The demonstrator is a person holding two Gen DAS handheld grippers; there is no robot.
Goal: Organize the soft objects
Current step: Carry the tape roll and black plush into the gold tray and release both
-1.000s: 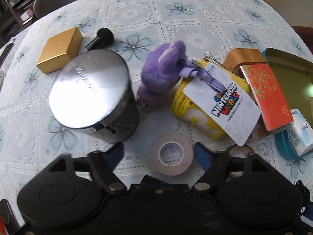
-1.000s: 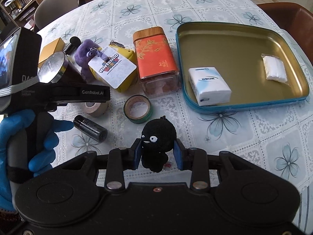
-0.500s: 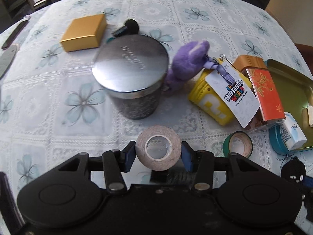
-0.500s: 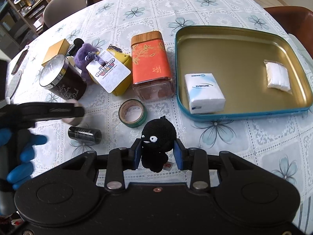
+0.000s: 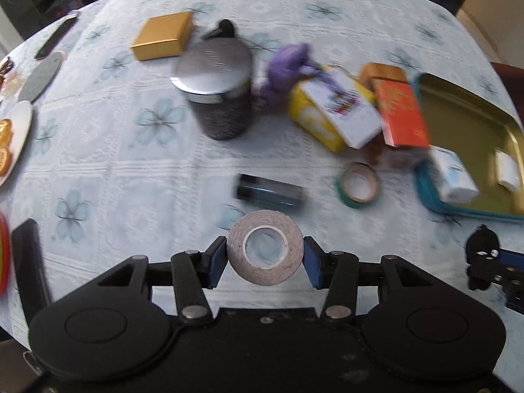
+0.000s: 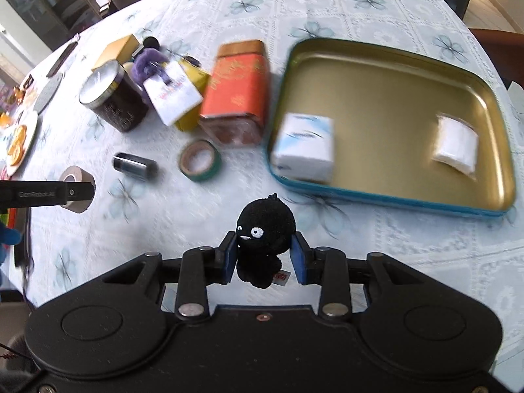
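Two matte-black hand-held grippers: the left hand-held gripper [image 5: 265, 263] and right hand-held gripper [image 6: 264, 257] share blue pads on hinged black fingers [image 5: 214, 267], silver rivets and round moulded housings. White "GenRobot.AI" lettering marks one finger's side. A blue glove [image 6: 7, 234] covers the person's hand.

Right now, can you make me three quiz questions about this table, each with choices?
1. Where is the tissue pack?
A. inside the gold tray
B. on the round tin
C. under the orange box

2. What colour is the plush in the right tool?
A. purple
B. black
C. yellow

3. What is the left tool doing?
A. hanging open
B. gripping a tape roll
C. gripping a bottle

Answers: 1 A, it lies within the tray's rim. 2 B, black with a white eye. 3 B, both pads press the roll.
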